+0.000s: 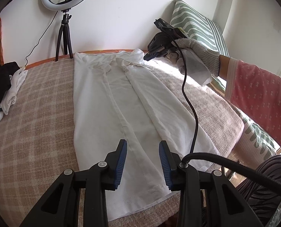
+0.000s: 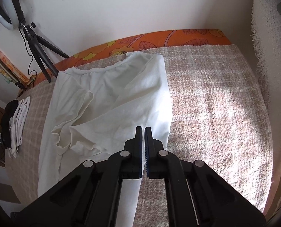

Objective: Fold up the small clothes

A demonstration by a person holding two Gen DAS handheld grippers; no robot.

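A white shirt (image 1: 121, 98) lies flat on the plaid blanket, both sides folded inward into a long strip. My left gripper (image 1: 143, 147) is open, hovering just above the shirt's near hem. My right gripper (image 1: 149, 55) is at the far end by the collar, held by a gloved hand (image 1: 199, 56). In the right wrist view the right gripper (image 2: 143, 129) is shut with nothing between its pads, above the shirt's (image 2: 110, 98) right folded edge near the shoulder. A folded sleeve (image 2: 78, 130) lies crumpled to its left.
A pile of black and white clothes (image 1: 6, 87) lies at the left of the blanket (image 1: 36, 132). A ring light on a tripod (image 1: 65, 26) stands at the far edge. A green striped cushion (image 1: 197, 26) leans at the right. A black cable (image 1: 189, 102) hangs over the shirt.
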